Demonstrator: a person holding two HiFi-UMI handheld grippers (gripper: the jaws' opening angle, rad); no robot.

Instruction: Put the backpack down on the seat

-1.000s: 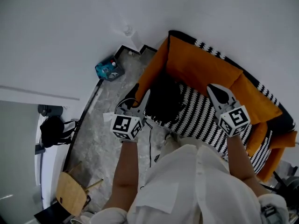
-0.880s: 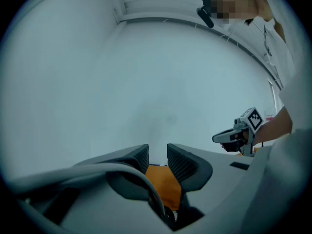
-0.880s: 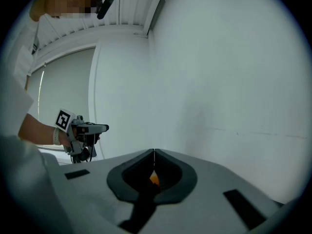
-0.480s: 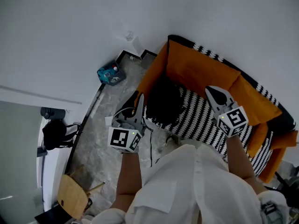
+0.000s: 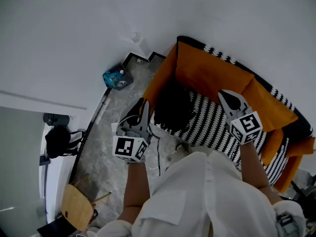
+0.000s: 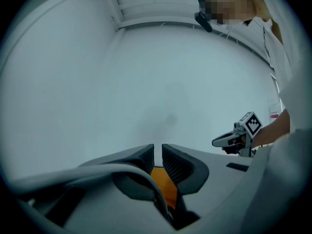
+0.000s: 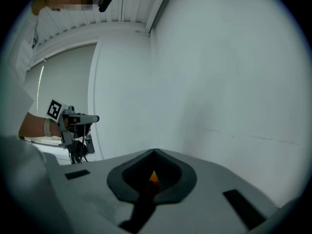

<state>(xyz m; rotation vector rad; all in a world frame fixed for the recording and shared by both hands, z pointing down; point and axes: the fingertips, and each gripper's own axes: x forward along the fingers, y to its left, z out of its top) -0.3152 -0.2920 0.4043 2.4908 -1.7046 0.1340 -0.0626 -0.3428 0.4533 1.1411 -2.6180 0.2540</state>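
Observation:
A black backpack [image 5: 173, 105] rests on the black-and-white striped seat [image 5: 213, 126] of an orange sofa [image 5: 207, 70], at the seat's left end. My left gripper [image 5: 144, 104] hovers just left of the backpack, over the sofa's left edge. Its jaws are closing to a thin slit with nothing between them [image 6: 158, 148]. My right gripper [image 5: 225, 95] hangs over the seat to the right of the backpack, apart from it, shut and empty [image 7: 154, 152]. Both gripper views face bare white walls, so neither shows the backpack.
Grey marbled floor lies left of the sofa, with black cables [image 5: 159, 154] trailing by its front edge. A teal box [image 5: 116, 76] sits by the wall. A wooden chair [image 5: 76, 204] and a black bag [image 5: 57, 139] stand at the lower left.
The left gripper's jaws went from open to nearly together. It also drew back down and left, away from the backpack. The right gripper has barely moved.

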